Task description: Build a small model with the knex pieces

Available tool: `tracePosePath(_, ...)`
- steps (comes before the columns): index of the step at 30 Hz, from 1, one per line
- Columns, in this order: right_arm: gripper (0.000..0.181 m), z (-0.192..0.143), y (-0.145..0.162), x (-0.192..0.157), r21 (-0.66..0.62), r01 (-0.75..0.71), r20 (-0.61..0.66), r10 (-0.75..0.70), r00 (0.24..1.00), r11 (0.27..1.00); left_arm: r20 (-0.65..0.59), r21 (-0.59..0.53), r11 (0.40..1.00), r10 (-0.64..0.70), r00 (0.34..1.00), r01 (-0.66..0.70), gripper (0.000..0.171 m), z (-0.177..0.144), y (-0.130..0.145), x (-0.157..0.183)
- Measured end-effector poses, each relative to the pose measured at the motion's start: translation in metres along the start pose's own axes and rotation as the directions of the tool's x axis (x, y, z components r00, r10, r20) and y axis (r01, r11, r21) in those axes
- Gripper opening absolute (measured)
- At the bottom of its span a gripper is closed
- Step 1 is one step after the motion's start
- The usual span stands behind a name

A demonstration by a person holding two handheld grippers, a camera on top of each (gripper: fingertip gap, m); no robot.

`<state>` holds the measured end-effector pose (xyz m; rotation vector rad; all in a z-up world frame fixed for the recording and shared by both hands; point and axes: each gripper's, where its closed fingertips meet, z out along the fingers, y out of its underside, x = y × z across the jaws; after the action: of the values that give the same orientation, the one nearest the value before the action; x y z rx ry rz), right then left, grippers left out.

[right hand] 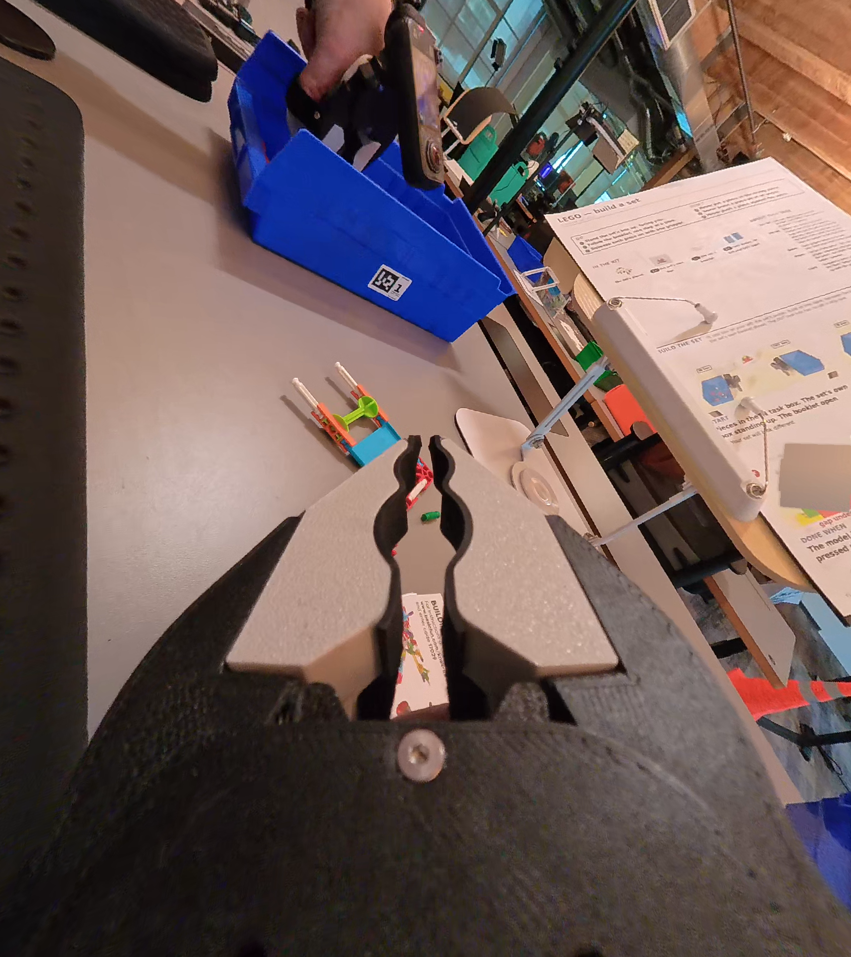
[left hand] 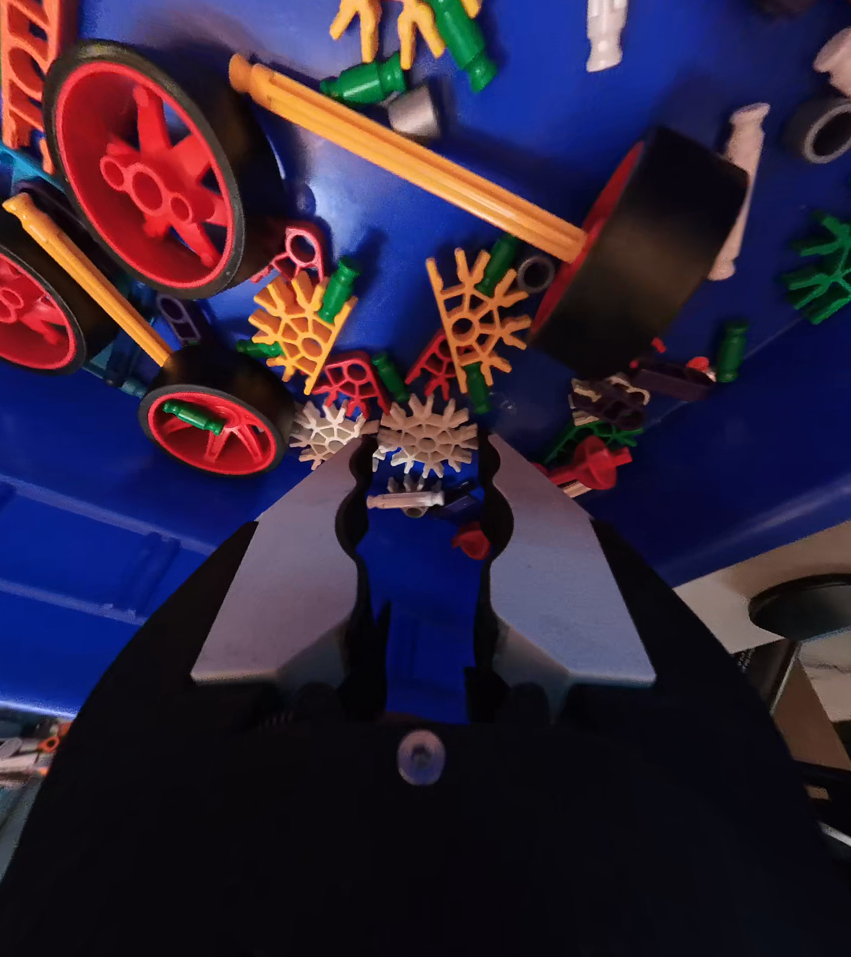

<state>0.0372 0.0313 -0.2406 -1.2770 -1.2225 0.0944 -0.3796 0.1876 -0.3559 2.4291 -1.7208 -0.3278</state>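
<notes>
White snowflake-shaped plastic connector (left hand: 426, 434) sits dead ahead at our parted left gripper (left hand: 426, 448) tips, touching or not unclear; right gripper (right hand: 424, 441) near-closed, empty.

Workshop or maker-lab, open-plan, industrial look. Evidence in right wrist view: long grey worktable (right hand: 195, 331); blue plastic parts bin (right hand: 361, 228) with square code sticker (right hand: 389, 283); printed instruction sheet (right hand: 754, 331) clipped to tilted stand; exposed wood ceiling (right hand: 827, 77) and metal ductwork (right hand: 682, 57); further benches with gear and teal containers (right hand: 511, 178) beyond; orange-striped floor tape (right hand: 796, 691). Left wrist view: bin interior strewn with plastic construction-toy pieces (left hand: 475, 321).
</notes>
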Motion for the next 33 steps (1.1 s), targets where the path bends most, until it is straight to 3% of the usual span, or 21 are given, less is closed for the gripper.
tracePosePath(7,0.003,-0.002,-0.002,-0.004,0.006,0.02,0.018,-0.02,1.0,1.0,0.079,0.037,0.999,0.033,0.996,-0.036,0.03,-0.003,-0.004,0.012)
tracePosePath(9,0.002,-0.005,-0.007,-0.01,0.029,0.014,0.053,-0.015,0.998,0.999,0.103,0.044,0.998,0.029,0.994,-0.033,0.015,-0.005,-0.004,0.008)
tracePosePath(13,0.002,-0.006,-0.011,-0.029,0.039,0.026,0.137,-0.031,0.99,0.999,0.092,0.054,0.998,0.014,0.996,-0.019,0.015,-0.003,-0.005,0.009)
tracePosePath(17,0.003,-0.005,-0.015,-0.045,0.05,0.07,0.186,-0.078,0.979,0.996,0.103,0.04,0.999,-0.013,0.995,0.009,0.034,-0.003,-0.003,0.007)
tracePosePath(20,0.003,-0.003,-0.01,-0.049,0.031,0.096,0.194,-0.1,0.976,0.995,0.093,0.06,0.996,-0.073,0.993,0.068,0.07,-0.005,-0.006,0.002)
tracePosePath(22,0.003,-0.003,-0.009,-0.049,0.024,0.099,0.194,-0.102,0.976,0.995,0.019,0.058,0.994,-0.098,0.995,0.097,0.064,-0.003,-0.006,0.01)
tracePosePath(29,0.003,-0.005,-0.01,-0.05,0.032,0.095,0.199,-0.1,0.975,0.995,-0.079,0.076,0.983,-0.16,0.984,0.166,0.076,-0.001,-0.008,0.011)
tracePosePath(33,0.003,-0.005,-0.009,-0.051,0.031,0.103,0.199,-0.107,0.974,0.994,-0.043,0.101,0.985,-0.136,0.99,0.139,0.059,-0.004,-0.012,0.015)
